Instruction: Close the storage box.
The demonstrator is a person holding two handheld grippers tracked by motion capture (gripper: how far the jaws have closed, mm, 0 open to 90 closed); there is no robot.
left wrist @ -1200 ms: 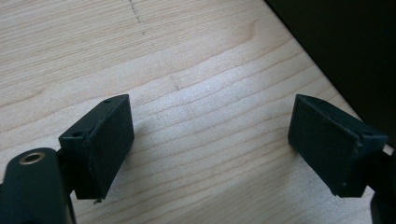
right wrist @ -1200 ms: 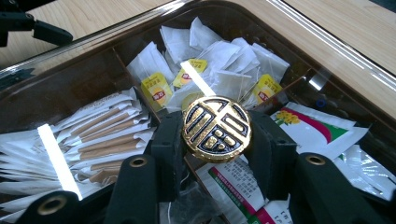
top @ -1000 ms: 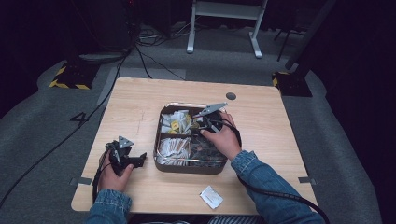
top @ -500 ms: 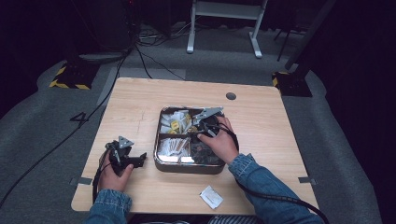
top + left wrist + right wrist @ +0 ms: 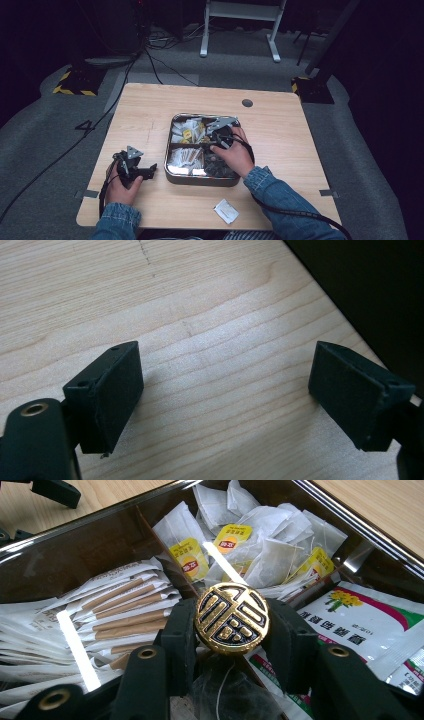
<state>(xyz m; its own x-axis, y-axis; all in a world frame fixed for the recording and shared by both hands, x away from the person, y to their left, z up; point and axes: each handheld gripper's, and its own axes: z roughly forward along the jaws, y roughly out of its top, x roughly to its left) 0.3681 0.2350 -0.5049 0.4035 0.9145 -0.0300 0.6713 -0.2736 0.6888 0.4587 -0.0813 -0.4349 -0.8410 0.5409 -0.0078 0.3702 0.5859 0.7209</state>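
A metal tray (image 5: 200, 181) with divided compartments sits mid-table, holding tea bags (image 5: 260, 555), paper stick sachets (image 5: 120, 605) and flower-printed packets (image 5: 370, 625). Light streaks lie across it as if on a clear lid. My right gripper (image 5: 232, 614) is over the tray's right half, also in the high view (image 5: 220, 131), shut on a round gold knob (image 5: 231, 622) with a raised character. My left gripper (image 5: 225, 390) stands open over bare wood, with nothing between its pads. In the high view it rests left of the tray (image 5: 134, 167).
A small white sachet (image 5: 226, 211) lies near the table's front edge, right of centre. A dark round grommet (image 5: 247, 103) sits at the back of the table. Cables trail from both grippers. Dark floor surrounds the table.
My right gripper has shifted slightly left and toward the person over the tray. The left gripper has stayed where it was.
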